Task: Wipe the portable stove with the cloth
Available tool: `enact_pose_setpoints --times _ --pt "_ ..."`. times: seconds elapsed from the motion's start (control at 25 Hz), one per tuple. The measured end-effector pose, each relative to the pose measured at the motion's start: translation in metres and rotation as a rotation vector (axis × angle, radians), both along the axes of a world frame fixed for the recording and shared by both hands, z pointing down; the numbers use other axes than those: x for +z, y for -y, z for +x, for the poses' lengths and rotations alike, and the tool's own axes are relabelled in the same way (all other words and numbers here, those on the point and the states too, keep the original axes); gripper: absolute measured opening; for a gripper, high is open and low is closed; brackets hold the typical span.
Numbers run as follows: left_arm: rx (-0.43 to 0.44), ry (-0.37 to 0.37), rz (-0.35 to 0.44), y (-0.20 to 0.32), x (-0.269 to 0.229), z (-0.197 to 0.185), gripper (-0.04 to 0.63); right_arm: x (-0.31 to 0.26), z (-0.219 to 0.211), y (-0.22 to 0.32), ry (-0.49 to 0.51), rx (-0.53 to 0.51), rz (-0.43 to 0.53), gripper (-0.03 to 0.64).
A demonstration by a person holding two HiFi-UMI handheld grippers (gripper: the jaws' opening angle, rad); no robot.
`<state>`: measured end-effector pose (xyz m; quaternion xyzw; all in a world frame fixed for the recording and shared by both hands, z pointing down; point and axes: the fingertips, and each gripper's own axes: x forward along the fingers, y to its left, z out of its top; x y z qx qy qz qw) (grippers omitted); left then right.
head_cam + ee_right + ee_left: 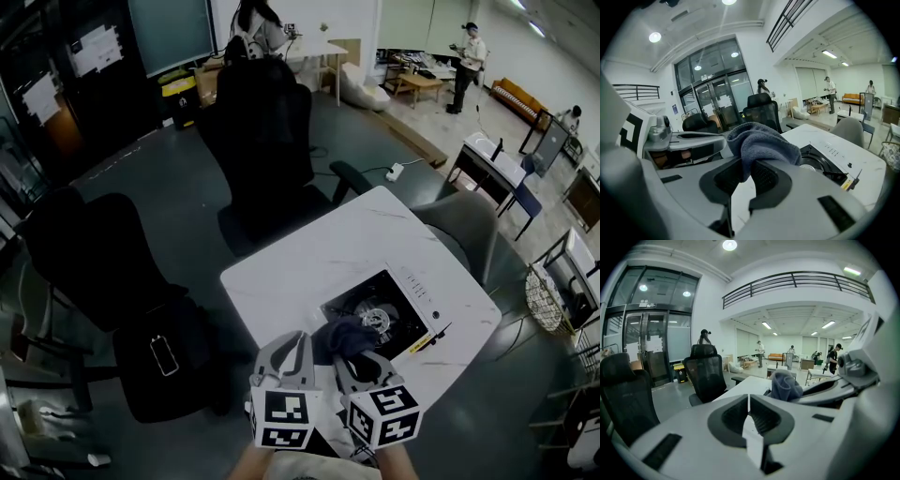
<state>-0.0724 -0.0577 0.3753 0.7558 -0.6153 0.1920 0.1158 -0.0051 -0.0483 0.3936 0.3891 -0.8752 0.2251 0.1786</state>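
The portable stove (392,312), black-topped with a white control strip, sits on the white table (309,262) toward its right edge. A dark blue-grey cloth (337,335) bunches over the stove's near-left corner. My right gripper (746,172) is shut on the cloth (761,140), which bulges above the jaws; the stove (825,164) lies just beyond, to the right. My left gripper (748,405) is shut with nothing in it, close beside the right one. In the left gripper view the cloth (784,384) hangs to the right. Both grippers (298,342) (352,354) hover at the table's near edge.
Black office chairs stand beyond the table (267,141) and to its left (103,262). A grey chair (469,225) is at the far right corner. A wire basket (548,300) stands on the floor at right. People are far off at the back of the room.
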Motion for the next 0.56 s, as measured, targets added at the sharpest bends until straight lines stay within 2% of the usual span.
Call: enact_pose_setpoints --times 0.32,0.56 --pt "0.004 0.002 0.011 -0.0016 -0.005 0.0031 0.023 -0.0021 0.004 -0.0022 0.008 0.02 0.007 0.061" --pt "-0.005 -0.02 -0.014 -0.0079 0.0023 0.0066 0.023 -0.0054 0.0078 -0.0037 0.009 0.036 0.01 0.061"
